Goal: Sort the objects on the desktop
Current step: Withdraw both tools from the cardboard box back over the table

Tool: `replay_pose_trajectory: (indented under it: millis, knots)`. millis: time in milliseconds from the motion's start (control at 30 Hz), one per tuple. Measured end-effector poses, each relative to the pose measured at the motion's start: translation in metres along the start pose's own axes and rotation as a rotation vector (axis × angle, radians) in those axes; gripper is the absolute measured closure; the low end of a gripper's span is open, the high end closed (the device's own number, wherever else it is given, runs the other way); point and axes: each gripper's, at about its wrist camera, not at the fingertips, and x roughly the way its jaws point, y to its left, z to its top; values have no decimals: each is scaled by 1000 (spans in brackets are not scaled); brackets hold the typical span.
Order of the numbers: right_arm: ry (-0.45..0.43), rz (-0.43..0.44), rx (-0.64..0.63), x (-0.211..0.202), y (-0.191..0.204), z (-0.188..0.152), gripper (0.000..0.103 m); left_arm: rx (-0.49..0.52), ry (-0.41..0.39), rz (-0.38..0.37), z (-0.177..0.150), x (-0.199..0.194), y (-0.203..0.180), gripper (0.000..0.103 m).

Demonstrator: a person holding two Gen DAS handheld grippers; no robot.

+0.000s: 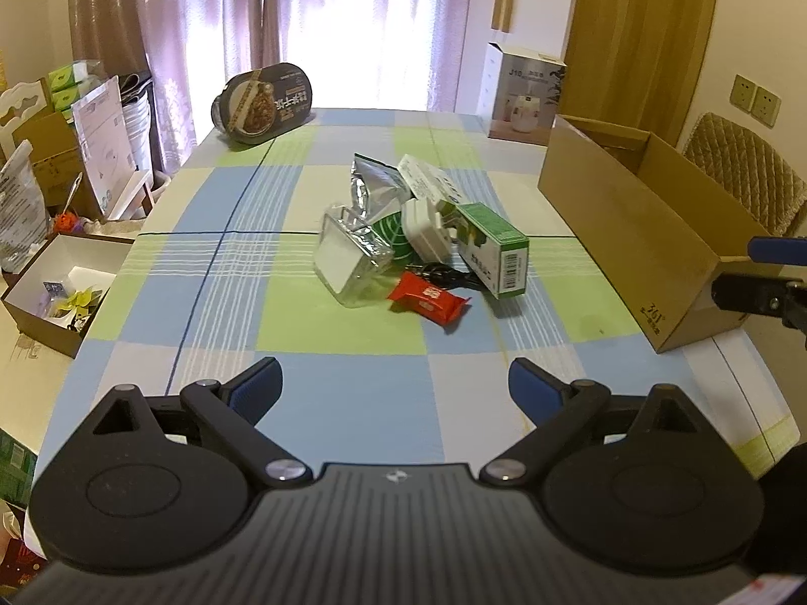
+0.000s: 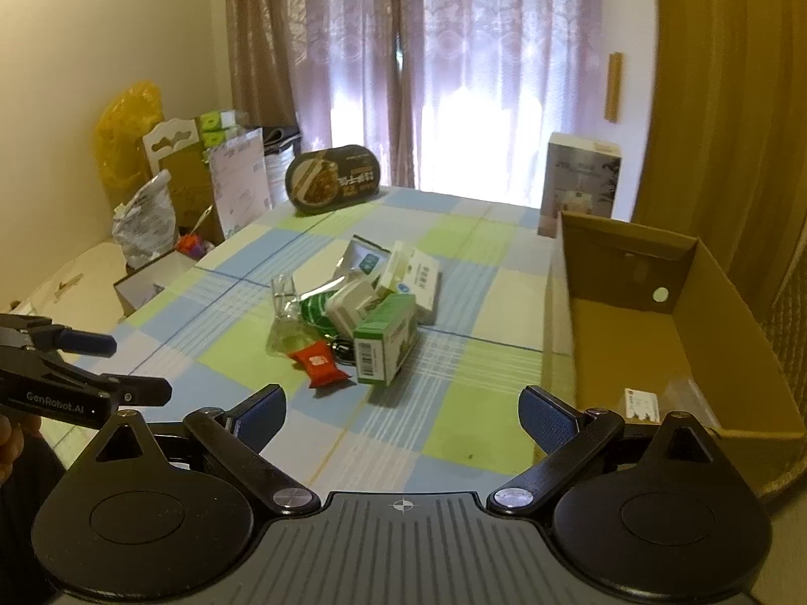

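Both the left hand-held gripper [image 1: 393, 383] and right hand-held gripper [image 2: 402, 411] are released; "GenRobot.AI" marks the left. The cardboard box [image 1: 650, 247] reads "361°", right of the red packet [image 1: 428, 300].

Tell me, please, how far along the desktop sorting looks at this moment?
Barely begun. The cardboard box holds only a small white item. Nothing is in hand: the left gripper and right gripper are both open and empty. Left: the whole pile, including the red packet, green carton and clear container.
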Motion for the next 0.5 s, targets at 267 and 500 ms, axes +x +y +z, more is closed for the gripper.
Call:
replay_pose_trajectory:
  millis: [267, 500]
  knots:
    - [26, 14, -26, 16, 9, 4, 7, -12, 9, 2, -2, 10, 10, 9]
    - [48, 37, -39, 34, 17, 9, 7, -13, 29, 5, -4, 21, 15, 9]
